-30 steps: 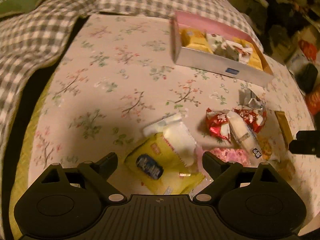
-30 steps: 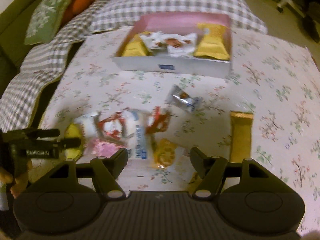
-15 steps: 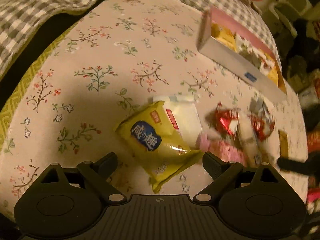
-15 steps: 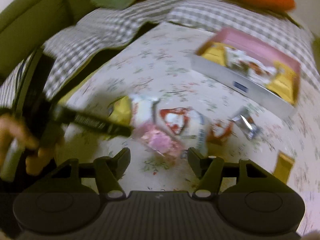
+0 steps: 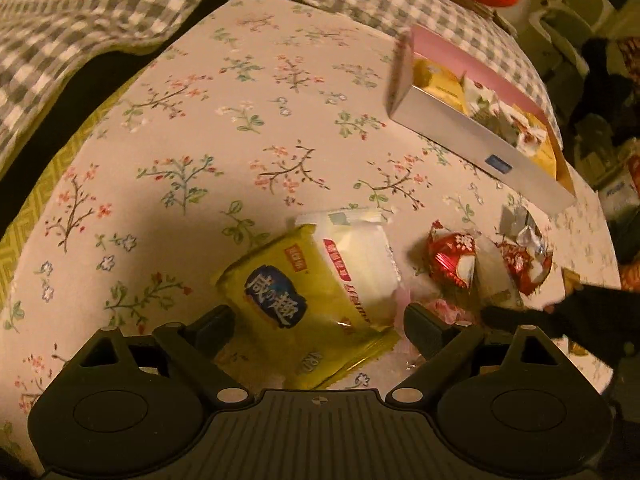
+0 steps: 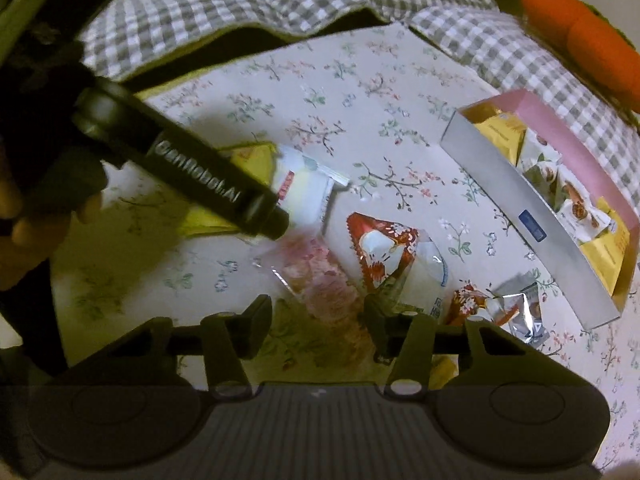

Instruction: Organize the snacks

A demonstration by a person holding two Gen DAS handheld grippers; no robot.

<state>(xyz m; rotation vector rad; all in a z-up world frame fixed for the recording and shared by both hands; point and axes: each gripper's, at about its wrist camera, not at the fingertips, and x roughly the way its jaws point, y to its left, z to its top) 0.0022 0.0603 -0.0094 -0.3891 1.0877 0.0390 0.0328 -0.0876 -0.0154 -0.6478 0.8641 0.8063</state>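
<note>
left claw [image 5: 316, 326]: wide, closing, astride yellow packet [image 5: 296, 304] | right claw [image 6: 318, 320]: narrowing, pink packet [image 6: 320, 276] between, pads apart | worktop [image 5: 248, 152]

Right tool [image 6: 318, 320] closing around pink snack packet [image 6: 320, 276] on floral cloth [image 6: 360, 92], pads apart.

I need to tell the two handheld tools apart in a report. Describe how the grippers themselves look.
Both are matte black plastic. The left gripper and right gripper each show a ribbed central plate, two rounded housings with circular insets, and stubby angled fingers on silver-pinned links. Seen from the right wrist camera, the left tool's long side bar carries white "GenRobot.AI" lettering. No cables or sleeves are visible.
</note>
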